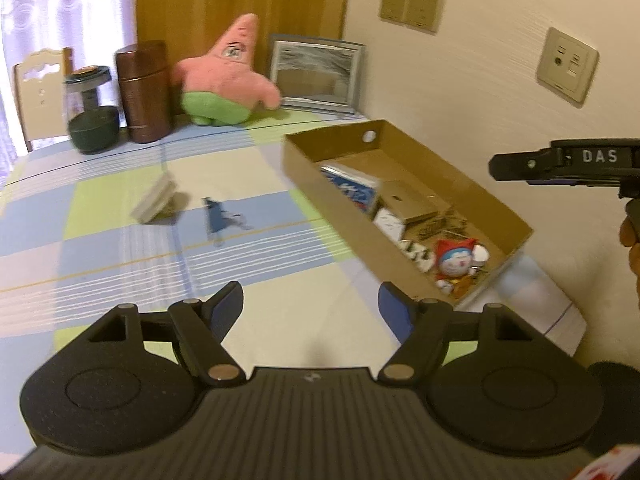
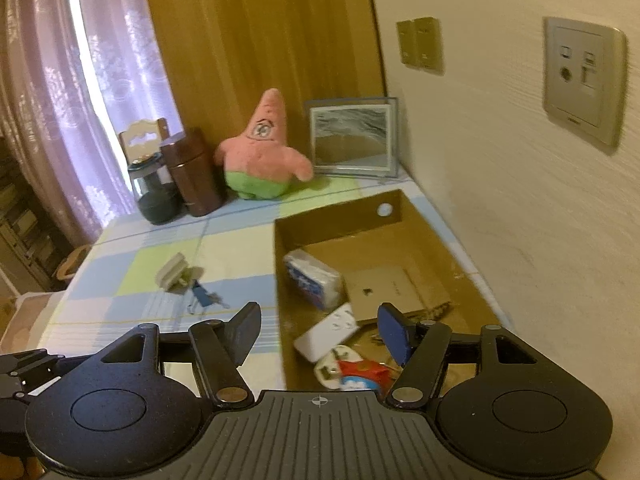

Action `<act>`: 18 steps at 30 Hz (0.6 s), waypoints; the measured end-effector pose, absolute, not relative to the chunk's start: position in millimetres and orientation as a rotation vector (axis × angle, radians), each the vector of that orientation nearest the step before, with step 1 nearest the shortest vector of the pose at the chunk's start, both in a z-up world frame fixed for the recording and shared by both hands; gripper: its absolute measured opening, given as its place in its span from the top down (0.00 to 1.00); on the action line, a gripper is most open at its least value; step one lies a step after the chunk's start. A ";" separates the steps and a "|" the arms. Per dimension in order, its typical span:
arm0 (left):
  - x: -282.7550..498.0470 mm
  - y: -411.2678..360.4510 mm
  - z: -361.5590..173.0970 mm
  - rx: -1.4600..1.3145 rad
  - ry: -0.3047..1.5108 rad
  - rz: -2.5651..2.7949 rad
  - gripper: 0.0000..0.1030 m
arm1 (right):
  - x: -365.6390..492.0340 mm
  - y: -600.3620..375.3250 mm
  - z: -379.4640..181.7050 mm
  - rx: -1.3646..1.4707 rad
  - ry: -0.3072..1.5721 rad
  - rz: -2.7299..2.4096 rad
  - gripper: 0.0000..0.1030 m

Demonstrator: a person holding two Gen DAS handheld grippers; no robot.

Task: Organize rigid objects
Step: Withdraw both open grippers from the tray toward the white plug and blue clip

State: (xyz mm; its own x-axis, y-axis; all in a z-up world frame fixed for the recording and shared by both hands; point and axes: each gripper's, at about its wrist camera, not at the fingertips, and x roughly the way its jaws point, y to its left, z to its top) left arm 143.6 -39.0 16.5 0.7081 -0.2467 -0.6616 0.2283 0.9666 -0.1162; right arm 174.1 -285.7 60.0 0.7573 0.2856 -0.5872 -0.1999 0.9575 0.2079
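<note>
A brown cardboard box lies on the checked tablecloth by the wall. It holds a blue-white pack, a white plug adapter, a Doraemon toy and a cardboard piece. A whitish block and a blue binder clip lie on the cloth left of the box. My left gripper is open and empty above the cloth. My right gripper is open and empty over the box's near end.
A Patrick plush, a brown canister, a glass jar and a picture frame stand along the back. The wall with sockets is on the right.
</note>
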 end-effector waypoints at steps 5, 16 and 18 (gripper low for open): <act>134.9 -11.9 17.3 -0.027 0.736 -0.217 0.31 | 171.1 -262.8 60.4 0.124 0.659 0.305 0.39; 124.0 42.7 18.9 -0.049 0.733 -0.120 0.31 | 171.5 -213.9 50.9 0.088 0.673 0.381 0.39; 123.3 50.3 19.5 -0.056 0.731 -0.107 0.30 | 172.2 -205.7 48.1 0.082 0.676 0.395 0.39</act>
